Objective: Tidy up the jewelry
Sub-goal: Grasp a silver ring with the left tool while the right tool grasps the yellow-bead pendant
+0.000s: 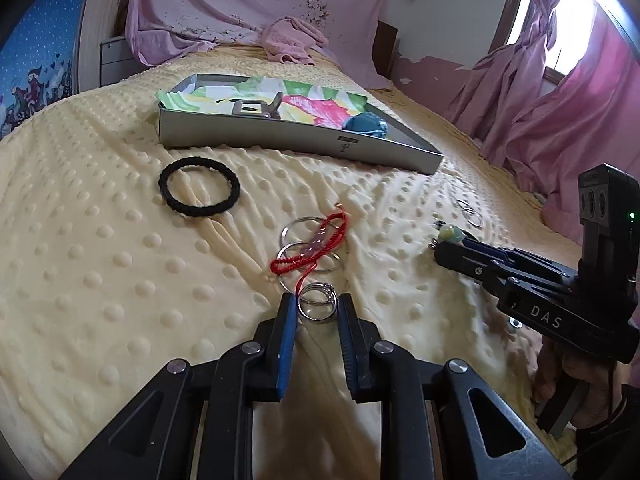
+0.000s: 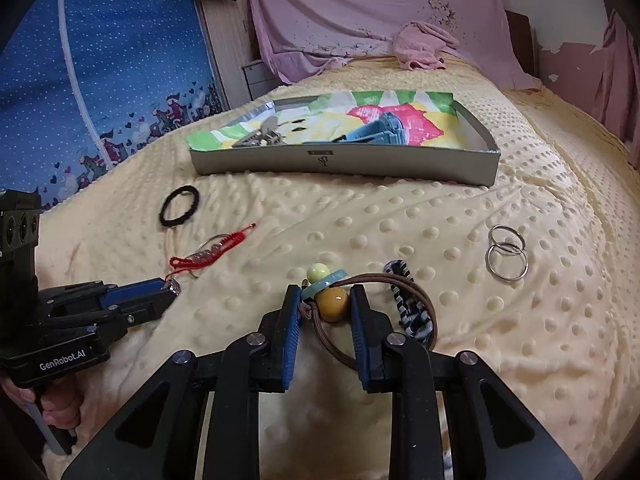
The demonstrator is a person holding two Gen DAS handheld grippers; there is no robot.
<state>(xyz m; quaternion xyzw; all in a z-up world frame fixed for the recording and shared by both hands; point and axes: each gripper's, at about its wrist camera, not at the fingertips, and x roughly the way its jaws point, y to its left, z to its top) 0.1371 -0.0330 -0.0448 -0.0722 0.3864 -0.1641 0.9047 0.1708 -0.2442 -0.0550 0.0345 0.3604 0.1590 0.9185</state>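
Note:
My left gripper (image 1: 318, 307) sits low on the yellow dotted blanket, shut on a small silver ring (image 1: 320, 312); from the right wrist view its tip (image 2: 170, 286) shows the ring pinched at the end. Just beyond lie a red cord bracelet (image 1: 312, 248) over silver loops (image 1: 294, 232). My right gripper (image 2: 325, 292) is shut on a brown hair tie (image 2: 400, 280) with an amber bead (image 2: 332, 304), a pale blue ring bead and a green bead. In the left wrist view the right gripper (image 1: 442, 248) has beads sticking out of its tip.
A grey cardboard tray (image 2: 360, 164) lined with colourful paper holds a blue piece and a metal clip at the back. A black hair tie (image 1: 199, 186), two linked silver rings (image 2: 506, 252) and a black-and-white braided band (image 2: 408, 304) lie on the blanket. Pink curtains hang at right.

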